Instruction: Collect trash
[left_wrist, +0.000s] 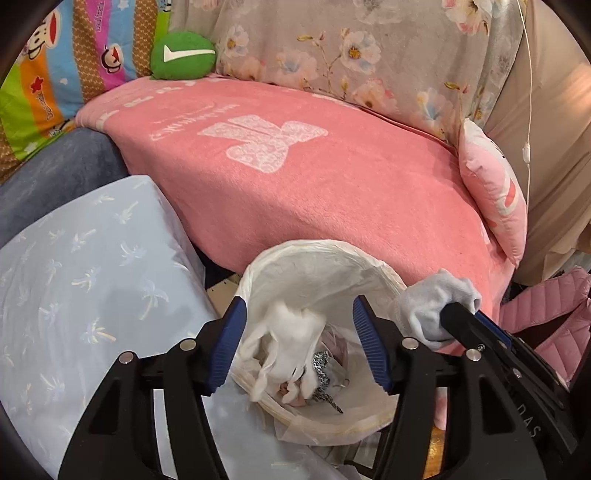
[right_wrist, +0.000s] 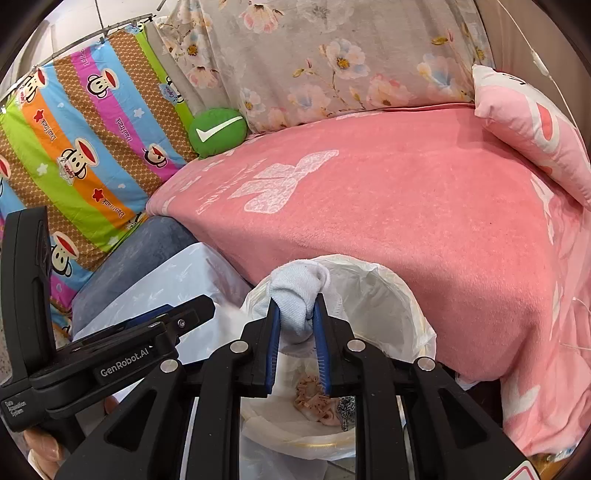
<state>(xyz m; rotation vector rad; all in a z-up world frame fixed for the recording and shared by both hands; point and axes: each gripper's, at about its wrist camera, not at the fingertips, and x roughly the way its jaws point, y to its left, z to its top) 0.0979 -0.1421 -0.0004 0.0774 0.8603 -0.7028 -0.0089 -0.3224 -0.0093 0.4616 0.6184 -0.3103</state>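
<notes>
Right wrist fisheye: hand-held gripper (right_wrist: 296, 325) pinches sock (right_wrist: 297, 291) — above bin rim (right_wrist: 417, 314).

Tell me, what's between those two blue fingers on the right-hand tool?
A bunched pale blue sock, pinched between the right gripper fingers above the lined trash bin. The right wrist view shows it best.

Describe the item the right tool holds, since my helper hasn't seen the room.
Find the pink blanket-covered bed; the white-lined trash bin stands at its near edge. Above the bin's rim, the right tool pinches a pale blue-white bunched cloth, unlike the scraps lying inside.
</notes>
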